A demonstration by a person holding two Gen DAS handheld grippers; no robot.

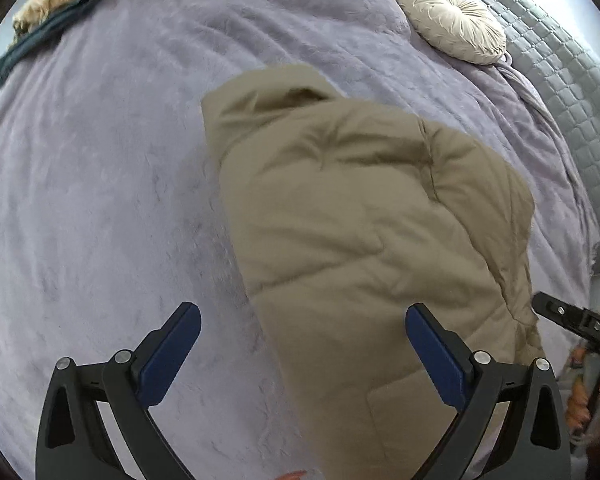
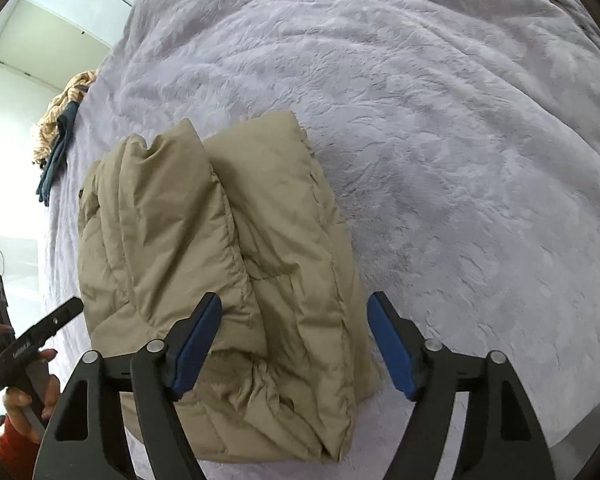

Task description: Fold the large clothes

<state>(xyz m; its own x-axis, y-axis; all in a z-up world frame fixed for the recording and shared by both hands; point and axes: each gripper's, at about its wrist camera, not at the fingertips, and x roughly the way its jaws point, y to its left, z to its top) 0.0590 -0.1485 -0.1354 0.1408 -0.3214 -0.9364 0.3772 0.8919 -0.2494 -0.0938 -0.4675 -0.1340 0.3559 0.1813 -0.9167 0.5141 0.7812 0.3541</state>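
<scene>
Tan puffer jacket (image 2: 236,280) folded on the bed (image 2: 460,160) — both tongs, left (image 1: 302,344) and right (image 2: 294,336), wide open, empty — next: fetch far-left clothes pile (image 1: 60,12)

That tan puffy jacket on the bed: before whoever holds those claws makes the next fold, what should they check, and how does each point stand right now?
1. Left claw open and holding nothing: ok.
2. Right claw open, pads off the cloth: ok.
3. Tan puffer jacket lies folded lengthwise on the lavender blanket: ok.
4. Blanket around the jacket free of clutter; the round cushion and the pile of clothes lie apart: ok.
5. Near hem bunched: not ok.
6. Zipper closed: cannot tell.
</scene>
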